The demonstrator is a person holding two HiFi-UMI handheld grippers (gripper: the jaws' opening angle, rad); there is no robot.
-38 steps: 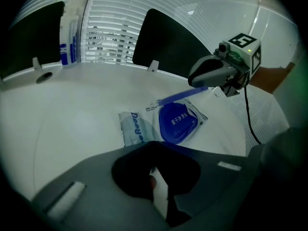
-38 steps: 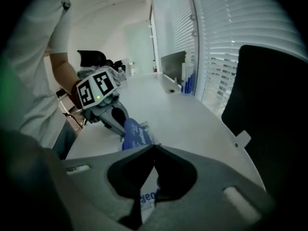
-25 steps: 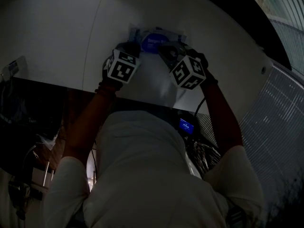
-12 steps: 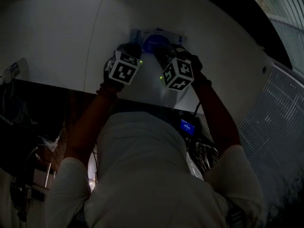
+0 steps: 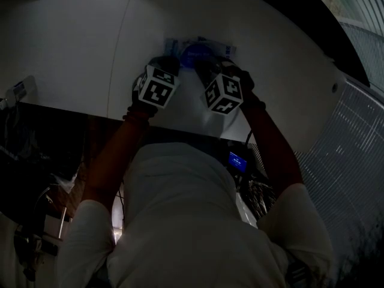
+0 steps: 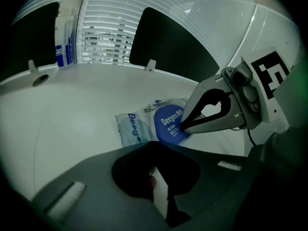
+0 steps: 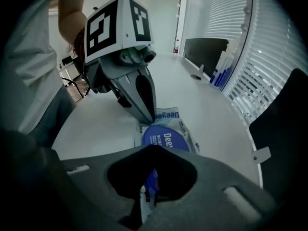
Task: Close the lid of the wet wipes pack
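Observation:
The wet wipes pack (image 6: 134,129) lies flat on the white table (image 6: 72,109); its round blue lid (image 6: 168,123) lies flat on top. My right gripper (image 6: 184,127) is shut, and its tip touches the lid's right edge. My left gripper (image 7: 146,118) is also shut, and its tip rests on the pack beside the lid (image 7: 166,139). In the head view the pack (image 5: 201,48) shows just beyond both grippers, the left gripper (image 5: 170,63) on its left part and the right gripper (image 5: 204,66) over the lid. The pack's near side is hidden there.
Spray bottles (image 7: 221,73) stand at the table's far end by the window blinds (image 6: 110,37). A dark panel (image 6: 168,44) rises behind the table. A cable hole (image 6: 40,79) is set in the tabletop. The table's near edge (image 5: 120,114) runs just below the grippers.
The right gripper has moved left and forward onto the pack's lid. The left gripper has stayed almost still on the pack.

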